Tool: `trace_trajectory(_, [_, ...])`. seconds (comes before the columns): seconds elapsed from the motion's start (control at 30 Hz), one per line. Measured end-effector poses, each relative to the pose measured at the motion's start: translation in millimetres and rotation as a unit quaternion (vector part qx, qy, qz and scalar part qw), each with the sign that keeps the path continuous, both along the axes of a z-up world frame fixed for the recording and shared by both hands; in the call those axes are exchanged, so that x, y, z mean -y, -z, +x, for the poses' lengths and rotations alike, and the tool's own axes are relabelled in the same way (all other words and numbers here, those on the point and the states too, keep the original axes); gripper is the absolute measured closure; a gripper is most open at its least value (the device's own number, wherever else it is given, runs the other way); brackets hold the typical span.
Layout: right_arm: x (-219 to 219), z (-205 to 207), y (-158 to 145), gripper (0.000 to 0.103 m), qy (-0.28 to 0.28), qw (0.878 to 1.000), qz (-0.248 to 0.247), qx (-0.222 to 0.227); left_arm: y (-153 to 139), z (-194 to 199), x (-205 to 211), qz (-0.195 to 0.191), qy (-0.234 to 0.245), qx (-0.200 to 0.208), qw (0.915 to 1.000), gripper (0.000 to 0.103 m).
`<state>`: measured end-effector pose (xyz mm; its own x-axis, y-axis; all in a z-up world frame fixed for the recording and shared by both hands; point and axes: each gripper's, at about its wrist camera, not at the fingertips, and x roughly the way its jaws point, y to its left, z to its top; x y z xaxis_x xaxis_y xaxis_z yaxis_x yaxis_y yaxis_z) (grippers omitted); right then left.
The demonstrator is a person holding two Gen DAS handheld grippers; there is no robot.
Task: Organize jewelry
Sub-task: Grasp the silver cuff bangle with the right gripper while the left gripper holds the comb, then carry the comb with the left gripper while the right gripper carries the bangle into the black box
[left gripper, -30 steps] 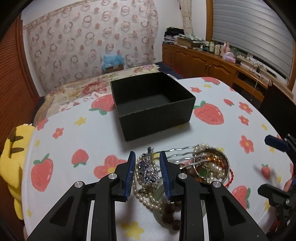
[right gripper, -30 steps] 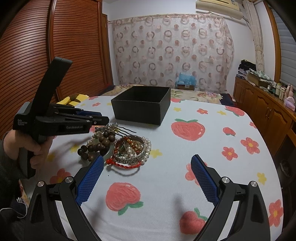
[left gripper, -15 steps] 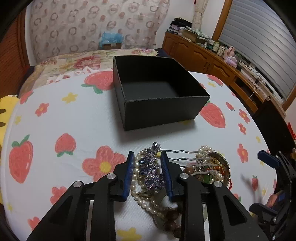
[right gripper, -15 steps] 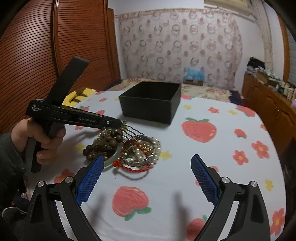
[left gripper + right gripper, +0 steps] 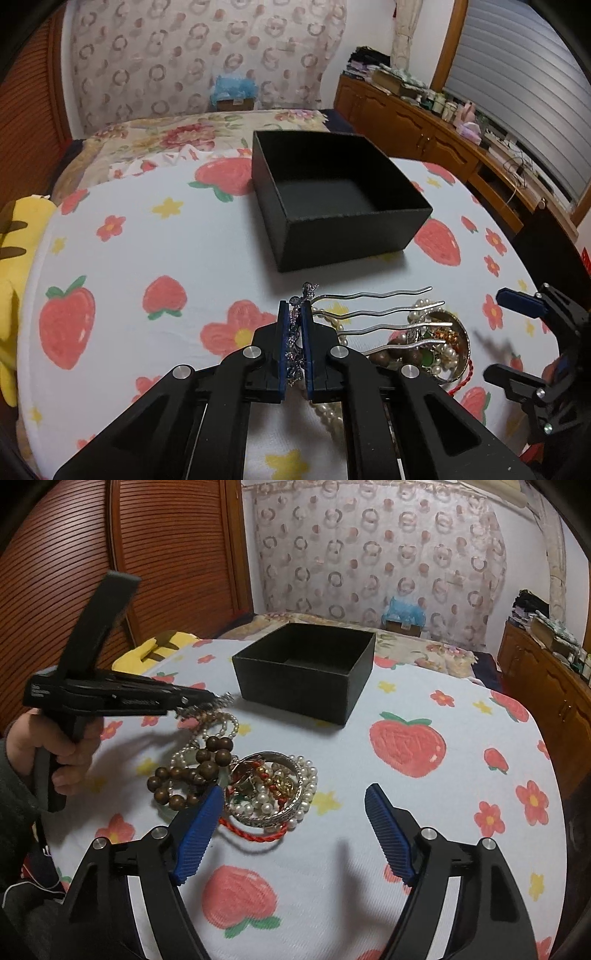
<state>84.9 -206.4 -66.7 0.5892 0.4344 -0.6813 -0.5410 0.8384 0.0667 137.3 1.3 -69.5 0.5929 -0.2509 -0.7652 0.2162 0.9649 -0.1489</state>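
Your left gripper (image 5: 295, 332) and right gripper (image 5: 293, 834) are matte black with silver screws and ribbed blue pads (image 5: 195, 840); your left hand (image 5: 70, 746) shows bare skin, dark sleeve.

Curtain (image 5: 207, 55) with ring pattern fills top middle of left view, pale wall behind it. Brown slatted door (image 5: 122, 554) at upper left of right view. Wooden cabinet (image 5: 410, 125) runs along right side, small bottles and boxes on top. Grey window blind (image 5: 517, 81) at upper right. Flowery bedspread (image 5: 177, 136) in middle, blue bag (image 5: 232, 86) behind it. White cloth with strawberries (image 5: 147, 251) covers lower half. Yellow plush toy (image 5: 14, 236) at left edge.
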Motion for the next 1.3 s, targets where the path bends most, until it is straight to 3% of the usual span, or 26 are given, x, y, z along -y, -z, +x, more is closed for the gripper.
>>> trace_trajectory(0.1, [-0.4,8.1,1.4,0.031,-0.003,1.000,-0.004,-0.006,-7.0,-2.1,-2.6,-0.002,-0.001,0.009,1.0000,0.097])
trace_trajectory(0.27, [-1.0,25.1,5.2,0.060,-0.012,1.000,-0.002,-0.023,-17.4,-6.8,-1.6,0.004,-0.002,0.025,0.9997,0.097])
trace_trajectory(0.47, [-3.8,38.6,9.5,0.086,-0.027,0.999,-0.002,-0.044,-25.3,-10.8,3.2,0.007,0.000,0.038,0.9992,0.097])
trace_trajectory(0.63, [-7.4,43.9,16.5,0.089,-0.032,0.997,-0.009,-0.063,-26.5,-13.0,5.8,0.007,0.003,0.043,0.9991,0.097])
trace_trajectory(0.73, [-12.4,45.2,18.6,0.096,-0.043,0.997,-0.014,-0.067,-26.6,-13.5,6.6,0.009,0.003,0.044,0.9990,0.097])
trace_trajectory(1.3, [-0.2,57.7,-27.5,0.097,-0.015,1.000,-0.018,0.009,-43.7,7.8,5.0,0.025,-0.011,0.064,0.9976,0.097])
